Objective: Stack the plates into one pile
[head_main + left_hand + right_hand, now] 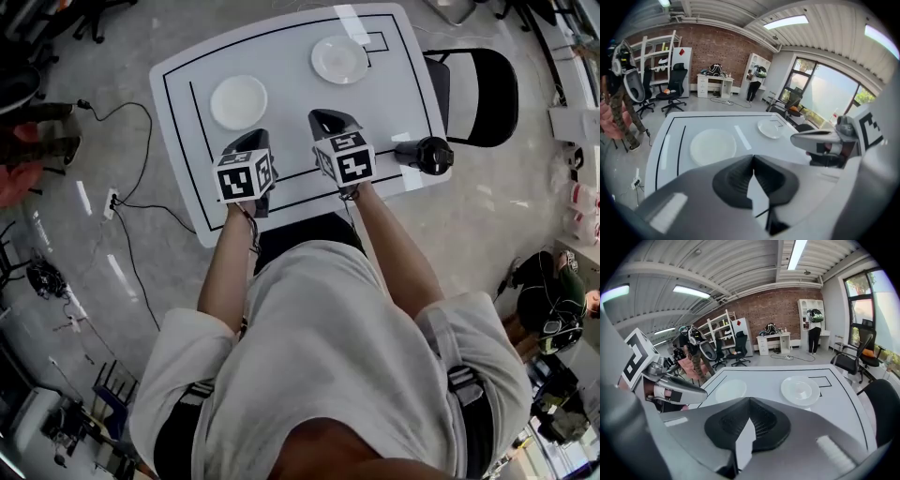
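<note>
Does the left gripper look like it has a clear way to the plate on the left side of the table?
Probably yes: nothing lies between the left gripper and the left plate, and the right gripper sits off to the side. Its fingers are shut, so they'd need opening first.

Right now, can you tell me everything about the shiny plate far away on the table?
The shiny plate is round and white, glossy like ceramic, with a wide rim round a sunken middle. It is empty and lies flat, right way up, on the white table, near its far right corner, by a small black-outlined box. It sits apart from the other plate, and only the table touches it.
</note>
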A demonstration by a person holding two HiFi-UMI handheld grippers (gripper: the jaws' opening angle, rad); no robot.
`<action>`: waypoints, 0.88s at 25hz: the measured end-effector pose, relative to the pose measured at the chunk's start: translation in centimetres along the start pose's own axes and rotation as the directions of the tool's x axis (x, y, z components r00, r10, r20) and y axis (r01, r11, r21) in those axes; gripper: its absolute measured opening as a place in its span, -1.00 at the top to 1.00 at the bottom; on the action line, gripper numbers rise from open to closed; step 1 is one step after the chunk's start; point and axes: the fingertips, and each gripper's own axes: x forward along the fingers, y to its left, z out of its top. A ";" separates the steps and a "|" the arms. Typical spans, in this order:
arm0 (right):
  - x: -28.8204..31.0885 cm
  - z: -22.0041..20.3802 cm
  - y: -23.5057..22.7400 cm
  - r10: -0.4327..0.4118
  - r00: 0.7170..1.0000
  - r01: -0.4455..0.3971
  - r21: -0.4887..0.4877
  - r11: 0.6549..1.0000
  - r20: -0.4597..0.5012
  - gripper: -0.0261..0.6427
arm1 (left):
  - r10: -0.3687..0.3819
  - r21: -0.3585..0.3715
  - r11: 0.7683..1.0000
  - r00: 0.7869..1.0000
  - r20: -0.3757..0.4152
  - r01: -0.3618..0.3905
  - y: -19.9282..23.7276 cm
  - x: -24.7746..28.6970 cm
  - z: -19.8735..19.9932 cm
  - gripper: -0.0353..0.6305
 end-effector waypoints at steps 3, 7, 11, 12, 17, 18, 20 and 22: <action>-1.5 0.0 -0.9 -0.042 0.999 0.043 0.023 0.999 -0.021 0.93 | -0.035 0.021 0.999 0.999 -0.031 0.036 -1.0 -0.1 0.4 0.88; -2.6 -0.6 -1.8 -0.087 0.995 0.089 0.028 0.996 -0.042 0.93 | -0.084 0.069 0.994 0.996 -0.026 0.086 -2.0 -0.2 2.3 0.88; -3.4 0.1 -3.7 -0.171 0.985 0.172 0.079 0.982 -0.020 0.93 | -0.173 0.115 0.978 0.985 -0.024 0.174 -3.1 1.1 4.7 0.88; -3.4 0.4 -3.9 -0.177 0.984 0.178 0.086 0.980 -0.023 0.93 | -0.207 0.107 0.972 0.978 -0.040 0.210 -3.5 1.5 4.8 0.88; -3.4 1.0 -5.4 -0.154 0.984 0.161 0.066 0.985 -0.089 0.92 | -0.282 0.166 0.938 0.949 -0.141 0.303 -5.3 2.6 6.0 0.88; -2.9 1.2 -6.4 -0.158 0.983 0.165 0.085 0.983 -0.089 0.92 | -0.276 0.186 0.936 0.952 -0.135 0.298 -5.4 3.1 6.9 0.88; -1.0 1.9 -8.9 -0.177 0.982 0.185 0.132 0.974 -0.071 0.93 | -0.263 0.187 0.942 0.959 -0.108 0.279 -5.2 4.9 9.1 0.88; 1.0 2.2 -11.1 -0.198 0.977 0.208 0.158 0.965 -0.076 0.92 | -0.247 0.147 0.955 0.964 -0.096 0.259 -4.8 7.4 10.2 0.88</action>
